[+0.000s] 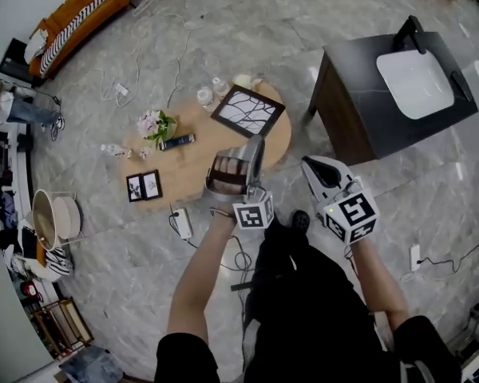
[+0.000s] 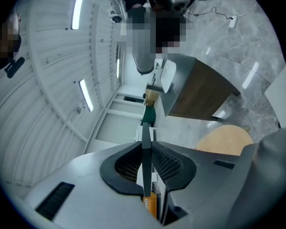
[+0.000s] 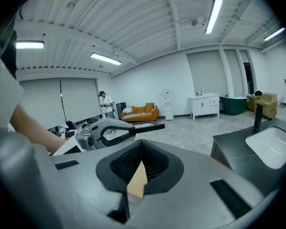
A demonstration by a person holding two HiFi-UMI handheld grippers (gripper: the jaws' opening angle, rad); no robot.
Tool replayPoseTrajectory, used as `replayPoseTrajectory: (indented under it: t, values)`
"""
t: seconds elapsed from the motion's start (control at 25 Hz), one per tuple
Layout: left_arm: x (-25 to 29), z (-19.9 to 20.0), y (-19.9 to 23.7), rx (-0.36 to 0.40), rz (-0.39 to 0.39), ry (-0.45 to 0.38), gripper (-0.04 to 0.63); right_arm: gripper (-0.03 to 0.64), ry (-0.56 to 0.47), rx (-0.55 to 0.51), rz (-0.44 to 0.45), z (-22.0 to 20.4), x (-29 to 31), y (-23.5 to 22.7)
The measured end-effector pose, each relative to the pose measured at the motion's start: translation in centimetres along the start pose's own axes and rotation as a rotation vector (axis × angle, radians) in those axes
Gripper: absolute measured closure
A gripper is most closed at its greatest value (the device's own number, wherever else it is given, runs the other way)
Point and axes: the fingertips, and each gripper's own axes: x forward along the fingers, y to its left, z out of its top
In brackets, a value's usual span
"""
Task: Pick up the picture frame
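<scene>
Left tongs (image 2: pixel 147 152) pinch the picture frame (image 2: pixel 146 133) edge-on (narrow gap); right tongs (image 3: pixel 142 148) closed, empty.

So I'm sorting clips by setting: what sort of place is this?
Probably a studio hall staged as a home: an orange sofa, a low wooden table and a dark sink cabinet stand apart on open stone-look floor, under an industrial ceiling with strip lights.

In the head view, a table (image 1: pixel 193 163) sat centre. On it lay a large frame (image 1: pixel 248 111) upper right, a double frame (image 1: pixel 144 185) lower left, and flowers (image 1: pixel 156 124) between. Over its lower right edge, the left gripper (image 1: pixel 255 146) held a picture frame (image 1: pixel 226 168). A sink cabinet (image 1: pixel 359 94) stood upper right.
</scene>
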Motion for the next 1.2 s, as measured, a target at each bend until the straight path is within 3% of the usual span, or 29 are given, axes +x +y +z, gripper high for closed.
replayPoseTrajectory:
  t: [0.28, 0.44, 1.2]
  values:
    - [-1.9, 3.4, 6.8, 0.031, 0.040, -0.013, 0.523, 0.604, -0.109, -0.102, -0.030, 6.3, -2.5, -1.3]
    - [-2.0, 2.9, 9.9, 0.040, 0.045, 0.022, 0.523, 0.604, -0.168, -0.125, -0.027, 8.7, -3.5, -1.3]
    - [-4.7, 4.7, 11.4, 0.059, 0.062, 0.058, 0.523, 0.604, -0.154, -0.150, 0.004, 8.2, -5.1, 0.2]
